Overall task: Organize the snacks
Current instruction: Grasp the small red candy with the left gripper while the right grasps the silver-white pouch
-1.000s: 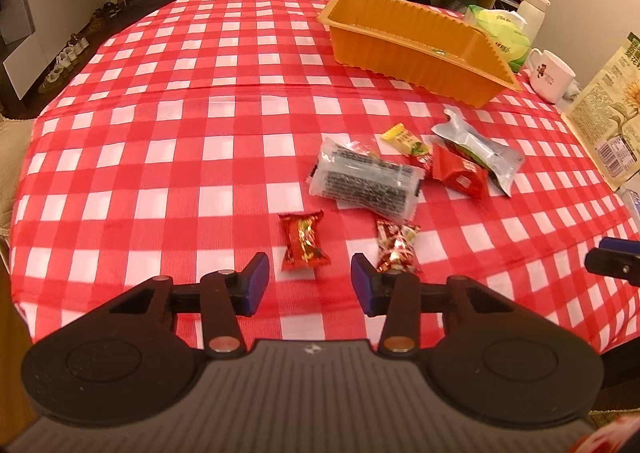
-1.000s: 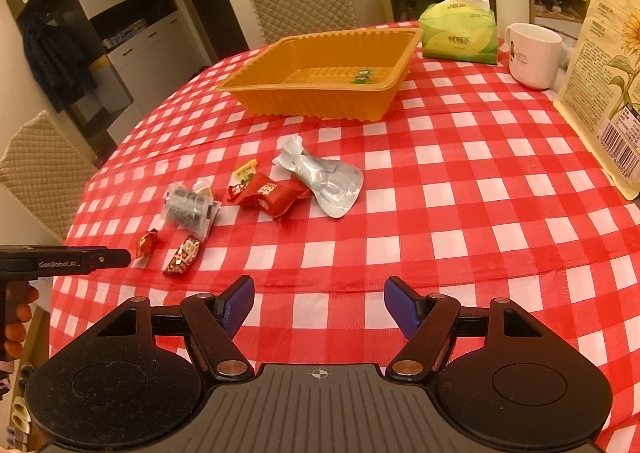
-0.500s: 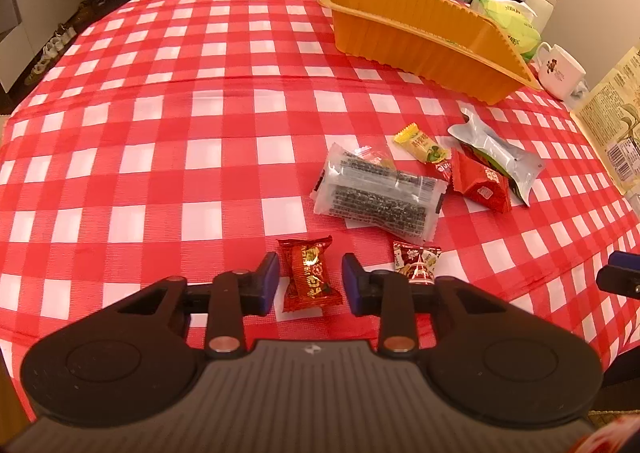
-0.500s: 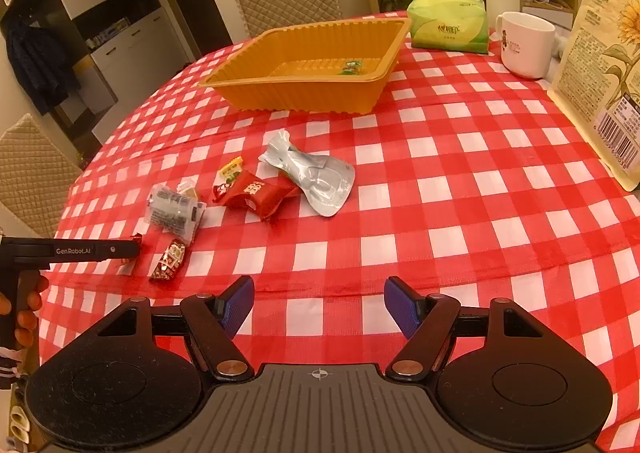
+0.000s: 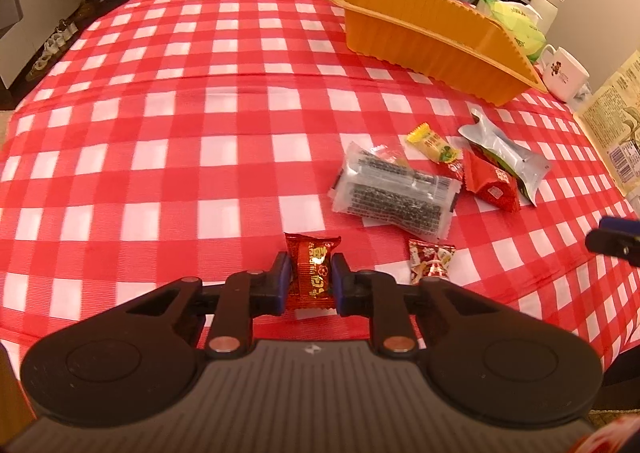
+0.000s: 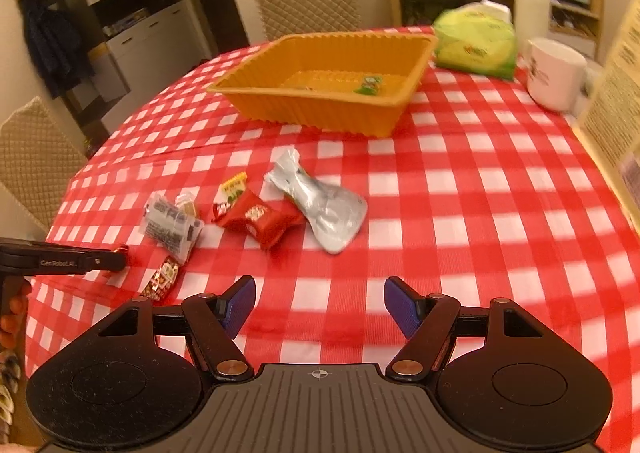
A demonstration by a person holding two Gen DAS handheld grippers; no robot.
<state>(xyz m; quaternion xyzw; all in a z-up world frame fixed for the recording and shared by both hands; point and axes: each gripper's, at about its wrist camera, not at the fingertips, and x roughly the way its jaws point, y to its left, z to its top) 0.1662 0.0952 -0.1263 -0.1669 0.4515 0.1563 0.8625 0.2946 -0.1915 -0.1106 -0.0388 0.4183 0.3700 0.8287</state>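
So the left gripper (image 5: 308, 281) has just been closing and its blue pads are now clamped on a red foil candy (image 5: 311, 273) near the table's (image 5: 160, 133) front edge. "GenRobot.AI" is printed on its side in the right view. Further right: another small candy (image 5: 431, 260), a clear pack (image 5: 394, 195), red packet (image 5: 490, 187), silver pouch (image 5: 506, 153). The orange tray (image 6: 320, 93) sits toward the far edge. The right gripper (image 6: 319, 307) hangs with jaws apart, nothing between them.
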